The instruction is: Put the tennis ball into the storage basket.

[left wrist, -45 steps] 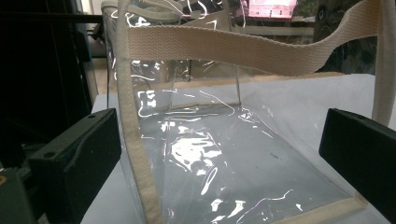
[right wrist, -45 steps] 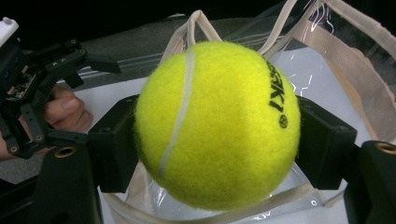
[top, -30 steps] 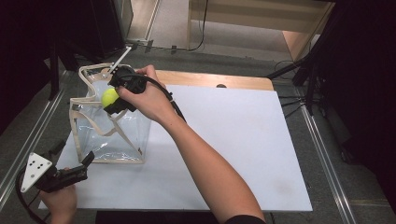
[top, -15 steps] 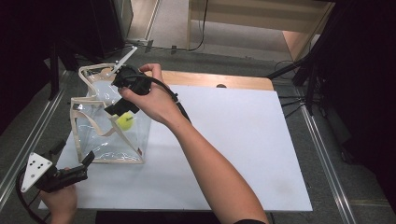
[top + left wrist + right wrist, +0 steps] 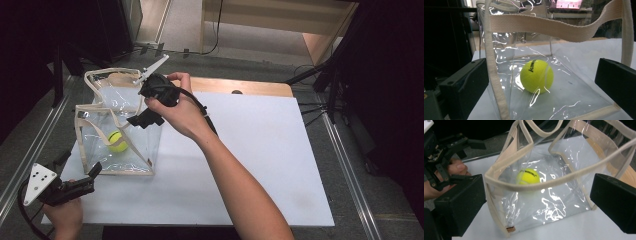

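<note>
From the high view, one yellow-green tennis ball (image 5: 117,141) lay on the floor of a single clear plastic tote bag (image 5: 95,135) with cream webbing trim and two cream handles, standing upright at the left edge of a white board (image 5: 270,150) on the table. The right gripper (image 5: 141,120) hung over the bag's open top, its jaws having just been opening, with nothing between them. The left gripper (image 5: 79,169) rested near the board's front left corner, just beside the bag's lower corner, jaws apart and empty.

In the left gripper view, the ball (image 5: 537,76) sat behind the clear wall, fuzzy and bright, with a pale curved seam and black lettering that seemed to read "kawas", the rest turned away. One cream handle (image 5: 554,26) sagged across the top. The two black jaws stood wide at either side, touching nothing.

In the right gripper view, the ball (image 5: 528,176) rested near the bag's far wall. The bag (image 5: 554,205) glinted with reflections, and a small brown tag showed at its bottom corner. The jaws stood wide apart above the rim. The left gripper (image 5: 461,160) showed beyond, held in a hand.
</note>
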Available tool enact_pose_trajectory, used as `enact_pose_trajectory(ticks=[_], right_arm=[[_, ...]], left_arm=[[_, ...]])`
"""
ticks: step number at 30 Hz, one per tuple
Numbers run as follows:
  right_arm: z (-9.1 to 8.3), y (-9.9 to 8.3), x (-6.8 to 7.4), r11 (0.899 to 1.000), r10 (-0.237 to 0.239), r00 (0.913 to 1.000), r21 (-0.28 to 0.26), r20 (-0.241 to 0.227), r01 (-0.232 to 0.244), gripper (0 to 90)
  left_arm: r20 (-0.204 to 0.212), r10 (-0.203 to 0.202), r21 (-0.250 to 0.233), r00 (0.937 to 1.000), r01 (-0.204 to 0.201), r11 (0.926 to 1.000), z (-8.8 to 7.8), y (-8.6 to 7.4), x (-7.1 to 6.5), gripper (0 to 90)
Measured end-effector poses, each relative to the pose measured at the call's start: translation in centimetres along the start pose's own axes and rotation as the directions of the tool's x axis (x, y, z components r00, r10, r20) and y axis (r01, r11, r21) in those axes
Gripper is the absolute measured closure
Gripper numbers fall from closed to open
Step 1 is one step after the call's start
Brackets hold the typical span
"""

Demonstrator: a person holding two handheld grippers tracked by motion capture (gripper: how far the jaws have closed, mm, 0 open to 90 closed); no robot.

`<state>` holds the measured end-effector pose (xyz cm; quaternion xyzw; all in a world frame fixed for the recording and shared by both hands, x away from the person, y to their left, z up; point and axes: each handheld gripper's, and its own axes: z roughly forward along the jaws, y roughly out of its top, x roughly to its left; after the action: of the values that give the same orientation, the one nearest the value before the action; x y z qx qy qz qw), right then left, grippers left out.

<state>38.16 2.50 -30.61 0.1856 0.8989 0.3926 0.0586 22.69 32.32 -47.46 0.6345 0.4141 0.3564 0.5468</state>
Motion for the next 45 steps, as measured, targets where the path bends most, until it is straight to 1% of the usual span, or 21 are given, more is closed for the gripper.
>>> enact_pose_trajectory(ticks=[2, 3, 4, 5, 9, 10, 11, 12, 14, 16, 20, 22, 26, 28, 29, 30, 33, 35, 36, 43, 45], right_arm=[[-0.1, -0.4, 0.0, 1.000, 0.013, 0.9998, 0.000, 0.016, -0.013, 0.0], [-0.1, -0.7, -0.1, 1.000, 0.012, 0.9998, -0.002, 0.015, -0.012, 0.0], [-0.1, -0.9, 0.0, 1.000, 0.022, 0.9997, 0.000, 0.014, -0.022, 0.0], [0.0, -1.2, -0.1, 1.000, 0.015, 0.9997, -0.001, 0.020, -0.015, 0.0], [0.2, -2.2, -0.1, 1.000, 0.024, 0.9991, 0.002, 0.034, -0.024, 0.0], [0.3, -2.4, -0.1, 1.000, 0.028, 0.9990, -0.007, 0.034, -0.028, 0.0], [0.4, -2.6, -0.1, 1.000, 0.022, 0.9992, -0.007, 0.033, -0.022, 0.0], [0.6, -3.0, 0.0, 0.999, 0.033, 0.9988, -0.008, 0.037, -0.032, 0.0], [0.9, -3.4, 0.0, 1.000, 0.024, 0.9992, -0.002, 0.032, -0.024, 0.0], [1.3, -4.0, 0.0, 1.000, 0.030, 0.9989, 0.001, 0.037, -0.030, 0.0], [1.7, -5.0, 0.1, 0.999, 0.045, 0.9984, -0.016, 0.034, -0.045, 0.0], [2.0, -5.5, 0.1, 0.999, 0.035, 0.9990, -0.023, 0.028, -0.035, 0.0], [2.4, -6.4, 0.3, 0.999, 0.040, 0.9986, -0.035, 0.034, -0.039, 0.0], [2.6, -6.9, 0.4, 0.998, 0.042, 0.9987, -0.039, 0.029, -0.041, 0.0], [2.7, -7.2, 0.4, 0.998, 0.036, 0.9989, -0.043, 0.031, -0.035, 0.0], [2.9, -7.5, 0.4, 0.998, 0.046, 0.9984, -0.043, 0.033, -0.045, 0.0], [3.2, -8.3, 0.5, 0.998, 0.052, 0.9983, -0.048, 0.028, -0.051, 0.0], [3.4, -8.9, 0.5, 0.997, 0.046, 0.9986, -0.057, 0.026, -0.044, 0.0], [3.5, -9.2, 0.6, 0.997, 0.064, 0.9975, -0.054, 0.030, -0.062, 0.0], [3.9, -11.1, 0.5, 0.994, 0.073, 0.9968, -0.088, 0.033, -0.070, 0.0], [3.9, -11.6, 0.5, 0.992, 0.083, 0.9957, -0.099, 0.039, -0.079, 0.0]], left_arm=[[0.000, 0.004, 0.003, 1.0000, -0.004, 1.0000, 0.0, 0.0, 0.0, 0.0], [0.000, 0.004, 0.003, 1.0000, -0.004, 1.0000, 0.0, 0.0, 0.0, 0.0], [-0.003, 0.005, 0.006, 1.0000, -0.005, 1.0000, 0.0, 0.0, -0.1, 0.0], [-0.003, 0.005, 0.006, 1.0000, -0.005, 1.0000, 0.0, 0.0, -0.1, 0.0], [-0.003, 0.006, 0.006, 1.0000, -0.006, 1.0000, 0.0, 0.0, -0.1, 0.0], [-0.003, 0.006, 0.006, 1.0000, -0.006, 1.0000, 0.0, 0.0, -0.1, 0.0], [-0.002, 0.006, 0.006, 1.0000, -0.006, 1.0000, 0.0, 0.0, 0.0, 0.0], [-0.002, 0.006, 0.006, 1.0000, -0.005, 1.0000, 0.0, 0.0, -0.1, 0.0], [-0.002, 0.007, 0.006, 1.0000, -0.007, 1.0000, 0.0, 0.0, -0.1, 0.0], [-0.002, 0.006, 0.005, 1.0000, -0.006, 1.0000, 0.0, 0.0, -0.1, 0.0], [-0.003, 0.011, 0.009, 0.9999, -0.011, 0.9999, 0.0, 0.0, 0.0, 0.0], [-0.002, 0.006, 0.006, 1.0000, -0.006, 1.0000, 0.0, 0.0, -0.1, 0.0], [-0.002, 0.004, 0.005, 1.0000, -0.004, 1.0000, 0.0, 0.0, -0.1, 0.0], [-0.003, 0.002, 0.005, 1.0000, -0.002, 1.0000, 0.0, 0.0, -0.1, 0.0], [-0.003, 0.006, 0.007, 1.0000, -0.006, 1.0000, 0.0, 0.0, -0.1, 0.0], [-0.002, 0.009, 0.011, 1.0000, -0.009, 0.9999, 0.0, 0.0, -0.1, 0.0], [-0.002, 0.002, 0.004, 1.0000, -0.002, 1.0000, 0.0, 0.0, -0.1, 0.0], [-0.002, 0.007, 0.007, 1.0000, -0.007, 1.0000, 0.0, 0.0, -0.1, 0.0], [-0.002, 0.006, 0.008, 1.0000, -0.006, 1.0000, 0.0, 0.0, -0.1, 0.0], [-0.001, 0.003, 0.006, 1.0000, -0.003, 1.0000, 0.0, 0.0, -0.1, 0.0], [0.000, 0.005, 0.006, 1.0000, -0.005, 1.0000, 0.0, 0.0, -0.1, 0.0]])
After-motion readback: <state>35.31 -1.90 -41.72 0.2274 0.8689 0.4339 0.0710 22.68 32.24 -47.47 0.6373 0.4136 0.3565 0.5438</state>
